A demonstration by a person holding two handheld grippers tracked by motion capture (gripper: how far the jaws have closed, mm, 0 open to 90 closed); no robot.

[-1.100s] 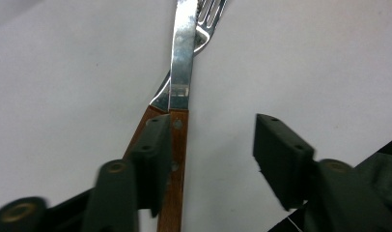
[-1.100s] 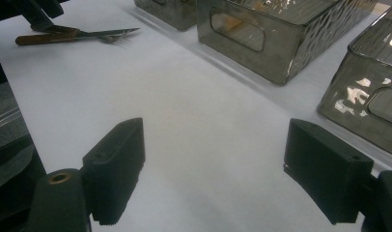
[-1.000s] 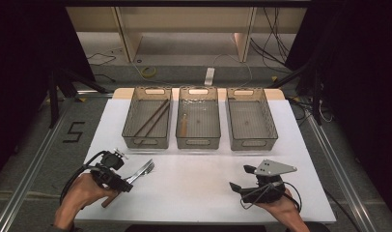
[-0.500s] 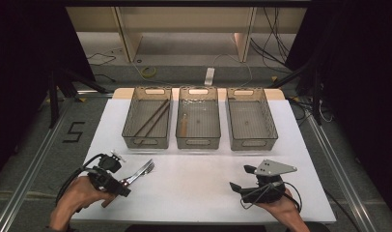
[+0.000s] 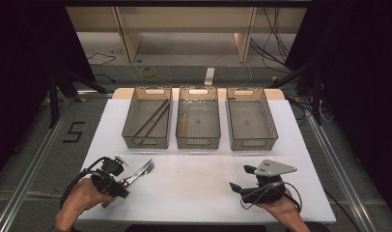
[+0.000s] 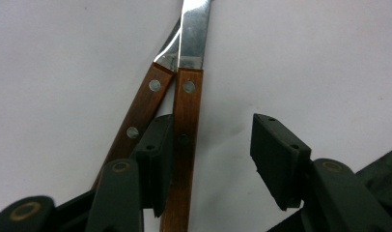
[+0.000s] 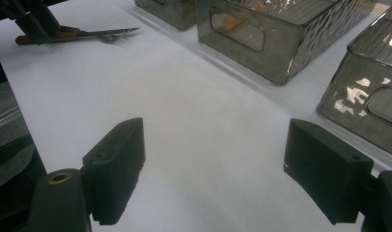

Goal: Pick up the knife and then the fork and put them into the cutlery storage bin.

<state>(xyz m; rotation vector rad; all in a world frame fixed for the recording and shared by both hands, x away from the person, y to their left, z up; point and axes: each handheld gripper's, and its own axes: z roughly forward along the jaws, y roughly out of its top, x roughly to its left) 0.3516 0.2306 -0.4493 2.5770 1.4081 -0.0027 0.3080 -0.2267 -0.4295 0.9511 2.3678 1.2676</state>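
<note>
Two pieces of cutlery with brown wooden handles lie side by side on the white table, a fork (image 5: 145,169) and a knife (image 6: 187,111). My left gripper (image 6: 211,125) is down over their handles at the near left (image 5: 112,176). Its jaws have just been closing. The knife's handle lies between them, right against the left pad (image 6: 155,154), and the right pad (image 6: 276,159) stands well off it. The other handle (image 6: 136,113) runs outside the left jaw. At the near right my right gripper (image 5: 259,186) rests open over bare table (image 7: 216,140).
Three smoky clear bins stand in a row at the table's middle. The left bin (image 5: 129,128) holds brown sticks, the middle bin (image 5: 198,143) a wooden-handled piece, and the right bin (image 5: 252,143) looks empty. The table (image 5: 199,179) ends just behind both hands.
The left hand has edged slightly toward the near side over the cutlery handles. The right hand and the bins have kept still.
</note>
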